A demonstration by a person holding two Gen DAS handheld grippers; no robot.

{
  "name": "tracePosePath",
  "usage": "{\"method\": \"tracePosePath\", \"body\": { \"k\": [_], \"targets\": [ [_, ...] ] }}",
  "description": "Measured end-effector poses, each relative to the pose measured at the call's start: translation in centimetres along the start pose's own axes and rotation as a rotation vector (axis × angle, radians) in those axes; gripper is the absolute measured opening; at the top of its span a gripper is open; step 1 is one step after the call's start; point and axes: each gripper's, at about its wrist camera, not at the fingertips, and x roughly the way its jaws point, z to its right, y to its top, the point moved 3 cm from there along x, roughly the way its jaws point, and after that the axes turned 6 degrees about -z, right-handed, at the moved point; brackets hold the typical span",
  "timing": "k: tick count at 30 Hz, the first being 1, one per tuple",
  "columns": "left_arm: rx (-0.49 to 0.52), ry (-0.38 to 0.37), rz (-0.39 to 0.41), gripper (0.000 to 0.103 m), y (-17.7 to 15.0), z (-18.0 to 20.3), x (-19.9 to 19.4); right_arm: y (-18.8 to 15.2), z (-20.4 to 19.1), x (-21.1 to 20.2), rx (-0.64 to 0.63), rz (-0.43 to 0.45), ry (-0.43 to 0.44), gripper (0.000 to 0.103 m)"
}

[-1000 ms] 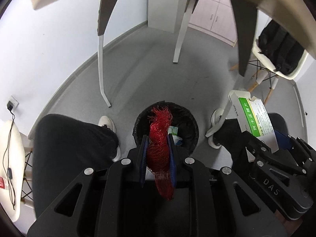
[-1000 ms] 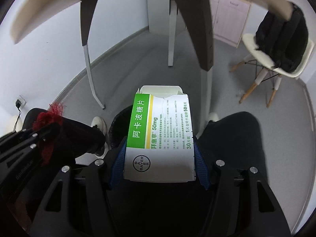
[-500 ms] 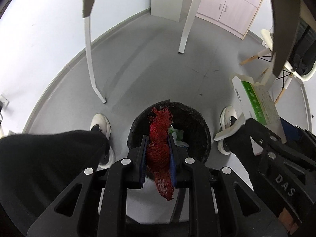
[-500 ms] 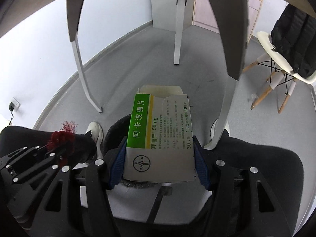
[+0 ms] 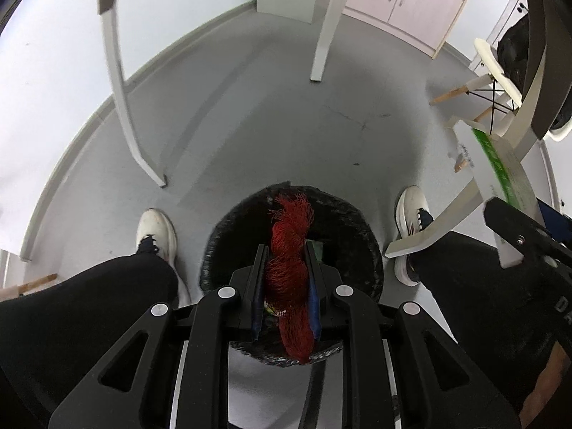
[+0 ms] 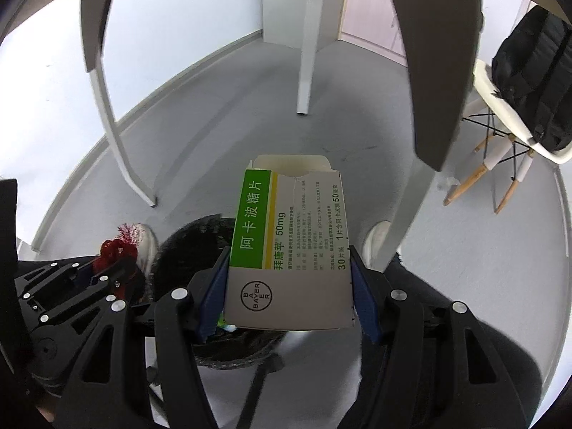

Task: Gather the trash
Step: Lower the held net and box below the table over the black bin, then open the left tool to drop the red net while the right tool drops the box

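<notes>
Left wrist view: my left gripper is clamped on a bunched red mesh net, pointing steeply down, directly above the black-lined trash bin. The net's frayed top sits over the bin's far rim, its tail hangs past the near rim. Some green-white trash is already inside the bin. My white shoes stand on either side of the bin on grey floor. Right wrist view: my right gripper grips an opened green-and-white medicine box by its side walls, flap end pointing away from me. Box hovers over the bin's right half, bin mostly hidden behind it. Left gripper shows to the left of the bin. White table legs beyond the bin, a chair with a black backpack well off to the right.
</notes>
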Motion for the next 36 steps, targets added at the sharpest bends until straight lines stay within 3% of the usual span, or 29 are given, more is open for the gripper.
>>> {"method": "tracePosePath", "body": {
  "k": [7, 12, 17, 23, 25, 29, 36],
  "targets": [
    [0.028, -0.018, -0.039, 0.02, 0.5, 2.5, 3.5, -1.8, 3.4, 1.2, 0.061, -0.037, -0.007, 0.059],
    [0.018, 0.01, -0.045, 0.031, 0.6, 2.6, 5.0, -2.6, 5.0, 2.4, 0.087, -0.072, -0.003, 0.059],
    [0.009, 0.02, -0.019, 0.069, 0.8, 1.7, 5.0, -2.5, 5.0, 3.2, 0.09, -0.086, 0.028, 0.059],
    [0.017, 0.062, 0.034, 0.093, 0.6, -0.8, 3.4, -1.4, 2.1, 3.6, 0.06, -0.081, 0.083, 0.059],
    [0.0, 0.066, 0.058, 0.097, 0.4, -2.3, 2.5, -1.2, 0.9, 3.8, 0.045, -0.08, 0.093, 0.059],
    [-0.024, 0.048, 0.071, 0.097, 0.1, -4.7, 1.4, -0.6, -2.1, 4.0, 0.001, -0.086, 0.108, 0.059],
    [-0.055, 0.079, 0.063, 0.097, -0.9, -8.2, 0.4, -0.5, -5.6, 5.1, -0.049, -0.11, 0.103, 0.059]
  ]
}}
